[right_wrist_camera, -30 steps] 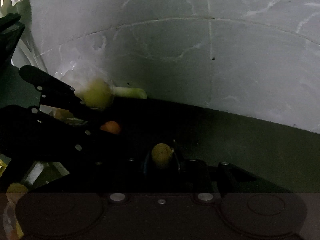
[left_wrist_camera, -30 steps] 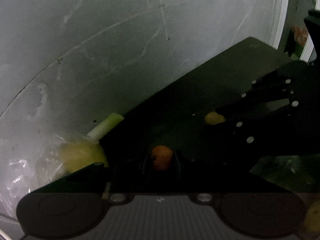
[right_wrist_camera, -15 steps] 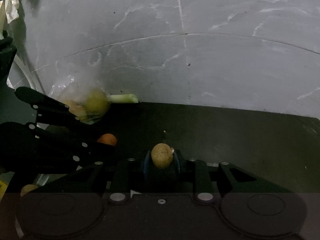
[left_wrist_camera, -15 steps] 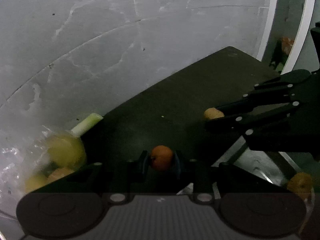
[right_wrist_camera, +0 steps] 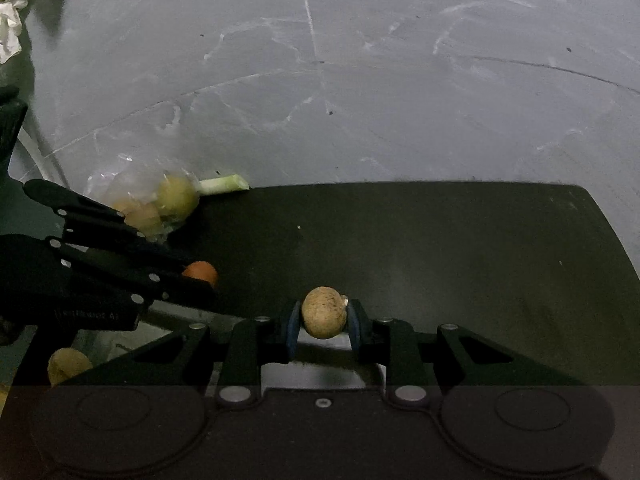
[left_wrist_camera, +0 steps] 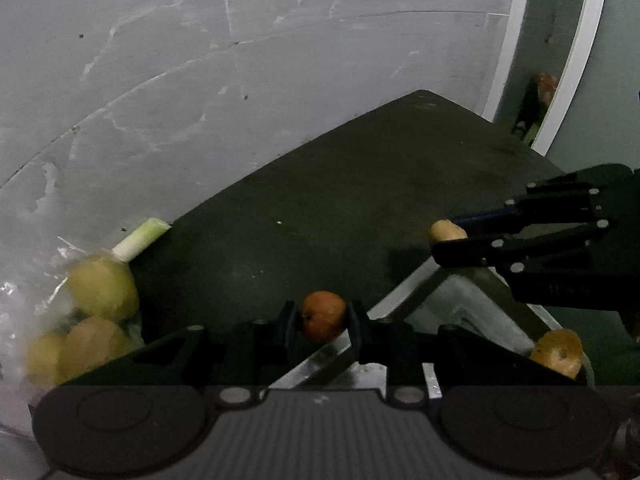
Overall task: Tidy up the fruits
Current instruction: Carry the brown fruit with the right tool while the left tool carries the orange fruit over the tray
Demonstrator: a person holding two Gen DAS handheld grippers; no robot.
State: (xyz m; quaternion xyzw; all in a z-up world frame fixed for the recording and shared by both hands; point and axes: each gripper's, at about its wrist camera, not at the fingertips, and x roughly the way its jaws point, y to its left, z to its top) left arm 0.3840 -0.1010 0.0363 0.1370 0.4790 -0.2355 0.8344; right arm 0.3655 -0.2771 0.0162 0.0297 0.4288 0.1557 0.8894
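1. We hold the left gripper [left_wrist_camera: 323, 317] closed on a small orange fruit [left_wrist_camera: 323, 316], a pad pressing each side of it, above the near edge of the dark table [left_wrist_camera: 340, 208].
2. We hold the right gripper [right_wrist_camera: 323, 318] closed on a tan speckled fruit [right_wrist_camera: 323, 317], pinched between its two blue-edged pads, also over the table's near edge.
3. From the right wrist view, the left gripper [right_wrist_camera: 192, 280] reaches in from the left of the table with the orange fruit [right_wrist_camera: 200, 272] at its tip; from the left wrist view, the right gripper [left_wrist_camera: 448, 240] comes in from the right with the tan fruit [left_wrist_camera: 446, 230] showing at its tip.
4. At the far left corner of the table lies a clear plastic bag [right_wrist_camera: 120, 184] with several yellowish fruits [left_wrist_camera: 102, 290] inside; they look blurred.
5. A pale green stalk [right_wrist_camera: 224, 184] pokes out beside the bag, along the table's far edge.
6. Another yellowish fruit [left_wrist_camera: 558, 350] sits low, off the near side of the table, partly hidden by the gripper frame.
7. Behind the table we see a grey scuffed floor [right_wrist_camera: 360, 80].
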